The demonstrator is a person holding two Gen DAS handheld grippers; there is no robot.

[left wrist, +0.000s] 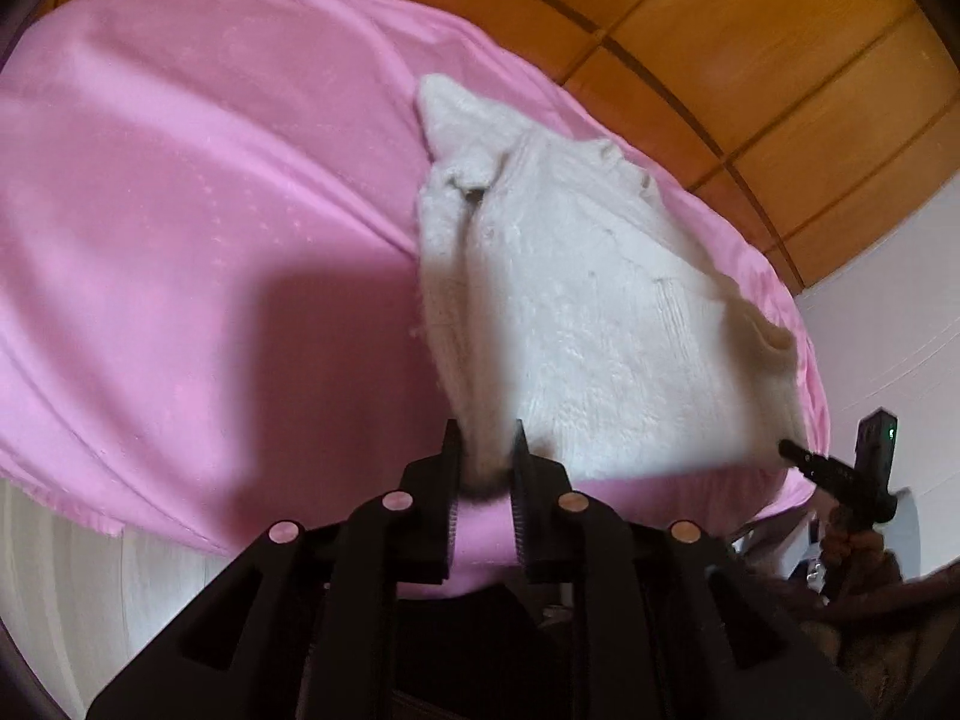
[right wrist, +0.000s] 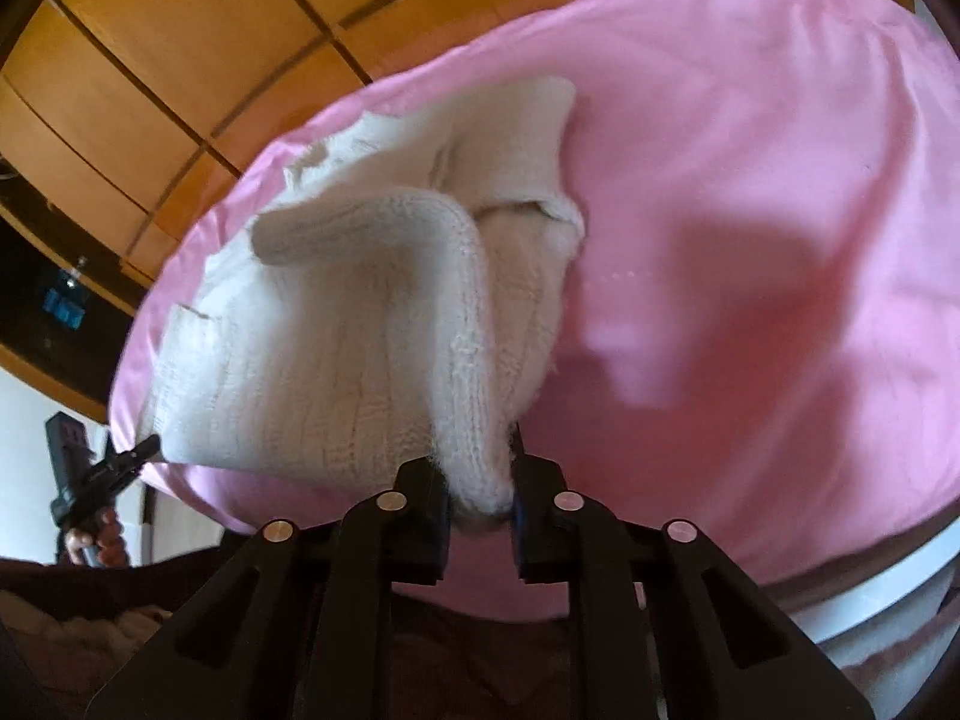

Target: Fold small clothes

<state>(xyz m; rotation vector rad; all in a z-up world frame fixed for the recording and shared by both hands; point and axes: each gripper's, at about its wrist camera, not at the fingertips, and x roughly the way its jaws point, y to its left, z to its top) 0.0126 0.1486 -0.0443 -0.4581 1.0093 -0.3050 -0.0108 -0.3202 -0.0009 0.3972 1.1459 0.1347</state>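
A small white fuzzy knit sweater [left wrist: 576, 300] lies on a pink sheet [left wrist: 198, 192], its near hem lifted. My left gripper [left wrist: 487, 450] is shut on one near corner of the sweater. My right gripper [right wrist: 477, 474] is shut on the other near corner, where a knit sleeve [right wrist: 384, 234] drapes over the body of the sweater [right wrist: 300, 372]. In the left wrist view the right gripper [left wrist: 798, 455] shows at the sweater's right corner. In the right wrist view the left gripper [right wrist: 141, 450] shows at its left corner.
The pink sheet [right wrist: 750, 210] covers a bed or table. Wooden panelled cupboards [left wrist: 720, 30] stand behind it, also in the right wrist view [right wrist: 150, 60]. A white wall [left wrist: 888, 336] is at right. A dark shelf with a blue item [right wrist: 63, 306] is at left.
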